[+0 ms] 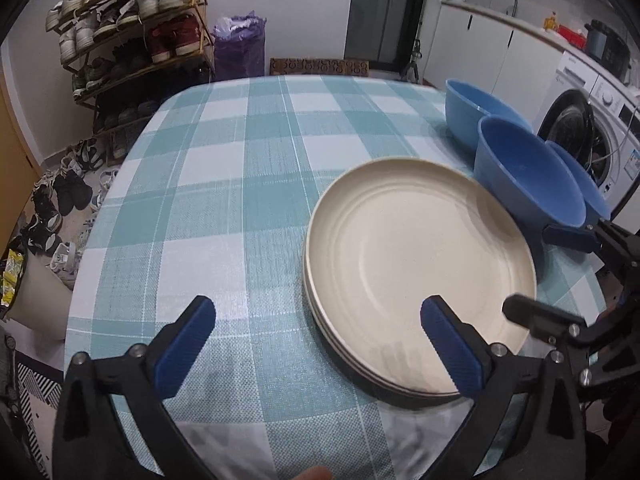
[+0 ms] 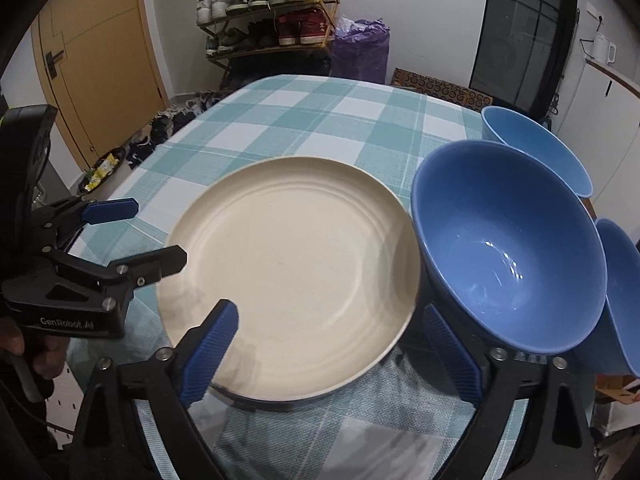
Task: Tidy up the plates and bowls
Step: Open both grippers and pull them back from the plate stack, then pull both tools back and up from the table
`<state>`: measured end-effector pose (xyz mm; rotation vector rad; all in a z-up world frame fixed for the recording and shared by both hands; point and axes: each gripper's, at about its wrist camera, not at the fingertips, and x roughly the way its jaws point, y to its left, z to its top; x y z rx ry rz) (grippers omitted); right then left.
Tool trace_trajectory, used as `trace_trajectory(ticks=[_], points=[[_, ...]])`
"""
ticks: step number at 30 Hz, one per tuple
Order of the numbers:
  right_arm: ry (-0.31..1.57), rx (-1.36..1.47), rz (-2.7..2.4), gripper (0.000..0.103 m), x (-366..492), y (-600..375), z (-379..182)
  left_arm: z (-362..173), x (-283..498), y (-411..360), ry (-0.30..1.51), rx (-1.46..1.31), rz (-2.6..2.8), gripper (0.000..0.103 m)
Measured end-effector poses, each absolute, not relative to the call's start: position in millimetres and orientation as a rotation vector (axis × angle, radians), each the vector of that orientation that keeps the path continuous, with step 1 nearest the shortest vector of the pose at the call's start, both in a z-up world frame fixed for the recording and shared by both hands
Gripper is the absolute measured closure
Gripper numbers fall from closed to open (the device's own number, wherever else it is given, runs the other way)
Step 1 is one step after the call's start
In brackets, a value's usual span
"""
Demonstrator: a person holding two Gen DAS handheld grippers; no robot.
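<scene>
A stack of cream plates (image 1: 416, 256) lies on the checked tablecloth (image 1: 240, 184); it also shows in the right wrist view (image 2: 292, 272). Three blue bowls stand to its right: a near one (image 2: 512, 248), a far one (image 2: 532, 144) and one at the right edge (image 2: 620, 300). My left gripper (image 1: 318, 320) is open and empty, its right finger over the plates' near rim. My right gripper (image 2: 332, 332) is open and empty over the plates' near edge, its right finger beside the near bowl (image 1: 528, 176).
A shoe rack (image 1: 132, 28) and shoes on the floor stand beyond the table's far left. A washing machine (image 1: 592, 132) and a counter are at the right. A purple bag (image 1: 240, 44) stands by the wall.
</scene>
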<state>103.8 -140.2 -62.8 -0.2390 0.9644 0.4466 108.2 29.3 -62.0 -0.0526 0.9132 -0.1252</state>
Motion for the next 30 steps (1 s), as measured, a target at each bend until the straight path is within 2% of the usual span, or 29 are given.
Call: trace_trajectory(ticks=[3,15,30], points=[[0.940,-0.250,0.474,0.001,98,-137,-56,-58,107,30,0.904,-0.057,-0.126,0.000],[0.864,-0.231,0.485,0.001,88,-143,-26,-36,101,22,0.851,-0.039,-0.129,0.000],[0.760,-0.172,0.372,0.001,86,-223,35,-1,107,-12,0.782,0.001,-0.161,0.000]])
